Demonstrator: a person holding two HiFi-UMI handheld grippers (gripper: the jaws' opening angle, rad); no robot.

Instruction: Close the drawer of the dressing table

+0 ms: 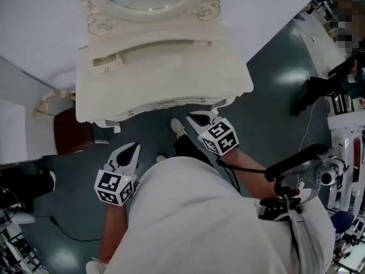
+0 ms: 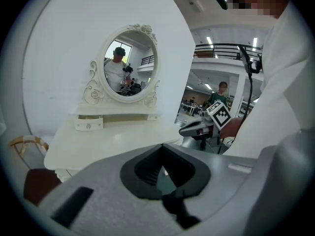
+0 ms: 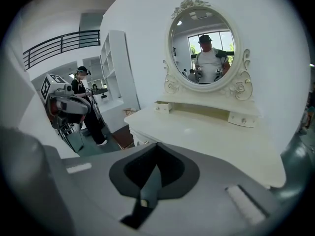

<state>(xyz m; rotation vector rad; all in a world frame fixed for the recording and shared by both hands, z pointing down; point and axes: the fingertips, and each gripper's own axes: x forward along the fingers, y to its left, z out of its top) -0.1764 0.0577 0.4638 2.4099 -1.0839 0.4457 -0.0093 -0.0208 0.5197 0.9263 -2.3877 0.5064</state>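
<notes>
The white dressing table with an oval mirror stands ahead of me. On its back shelf a small left drawer sticks out a little. The right small drawer sits nearer the shelf front. My left gripper is shut on nothing, below the table's front left edge and apart from it. My right gripper is shut and empty too, just short of the front edge near the middle.
A brown stool with a cream frame stands at the table's left. Black stands and equipment crowd the right side. A white wall panel rises behind the table. The person's feet are on the grey floor under the table front.
</notes>
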